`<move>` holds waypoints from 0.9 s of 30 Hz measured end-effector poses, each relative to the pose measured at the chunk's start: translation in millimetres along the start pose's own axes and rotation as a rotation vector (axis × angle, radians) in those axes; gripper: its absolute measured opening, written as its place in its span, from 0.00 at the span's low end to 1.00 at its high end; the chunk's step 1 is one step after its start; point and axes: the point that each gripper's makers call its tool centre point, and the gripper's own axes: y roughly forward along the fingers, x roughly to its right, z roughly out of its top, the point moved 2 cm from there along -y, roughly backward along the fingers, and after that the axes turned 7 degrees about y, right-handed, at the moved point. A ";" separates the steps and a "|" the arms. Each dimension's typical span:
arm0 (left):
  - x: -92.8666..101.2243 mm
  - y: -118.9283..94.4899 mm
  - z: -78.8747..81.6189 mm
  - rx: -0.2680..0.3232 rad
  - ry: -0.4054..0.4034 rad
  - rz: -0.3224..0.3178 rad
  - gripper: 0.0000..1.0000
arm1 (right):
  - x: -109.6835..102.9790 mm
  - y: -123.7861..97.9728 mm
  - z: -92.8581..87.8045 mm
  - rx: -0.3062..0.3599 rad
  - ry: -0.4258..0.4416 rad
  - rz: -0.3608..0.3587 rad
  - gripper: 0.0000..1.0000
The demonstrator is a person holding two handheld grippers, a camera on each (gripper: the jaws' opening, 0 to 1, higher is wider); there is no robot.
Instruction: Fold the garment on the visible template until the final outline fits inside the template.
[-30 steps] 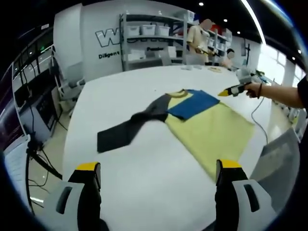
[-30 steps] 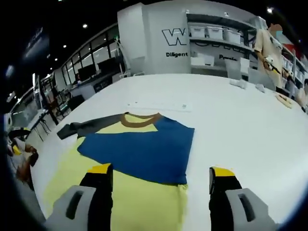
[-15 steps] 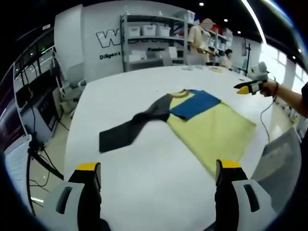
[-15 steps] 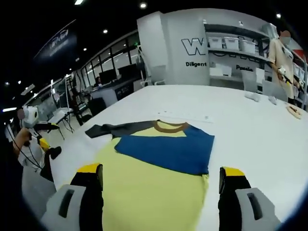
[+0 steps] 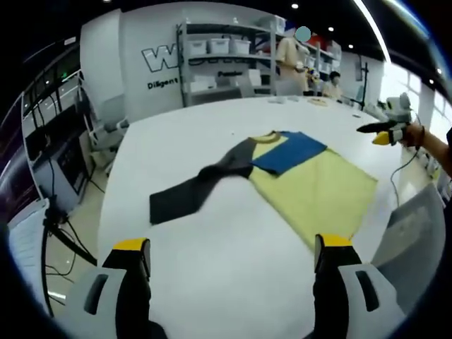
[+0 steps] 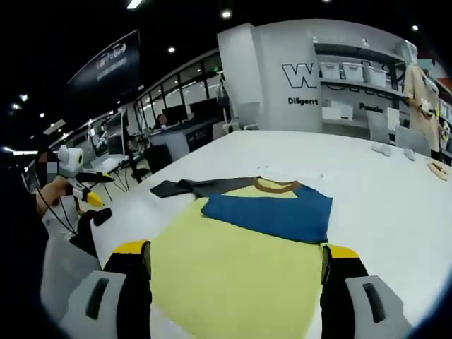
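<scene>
Garment (image 6: 240,247) lies flat beyond both grippers' parted jaws.

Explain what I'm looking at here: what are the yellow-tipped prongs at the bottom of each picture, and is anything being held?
Those prongs are the two jaws of a hand-held gripper; a camera rides on each and looks forward along them. One picture comes from the left gripper, the other from the right gripper. On the white table lies a shirt: yellow body, a blue sleeve folded across the chest, a dark sleeve stretched out flat. Both grippers are open above the table, holding nothing. In the left gripper view, the right gripper also appears at the far right, in a person's hand.
</scene>
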 end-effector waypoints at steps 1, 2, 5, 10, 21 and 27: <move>-2.5 1.0 -0.3 0.001 0.004 0.005 0.94 | -2.3 -2.5 -1.9 0.005 -0.001 0.002 0.99; -4.4 1.8 -0.6 0.000 0.008 0.010 0.93 | -3.4 -4.4 -3.4 0.006 0.003 0.002 0.99; -13.9 6.8 -3.2 0.005 0.028 0.029 0.91 | -9.9 -11.4 -9.7 0.013 0.004 0.006 0.99; -31.6 16.0 -6.8 0.010 0.024 0.059 0.87 | -18.2 -19.4 -20.6 -0.007 -0.011 0.007 0.99; -65.0 51.7 -8.7 0.043 0.077 0.100 0.77 | -29.9 -24.0 -24.6 0.003 -0.008 0.024 0.99; -78.6 67.8 -12.9 0.007 0.141 0.123 0.74 | -30.4 -22.1 -26.1 0.004 -0.005 0.029 0.99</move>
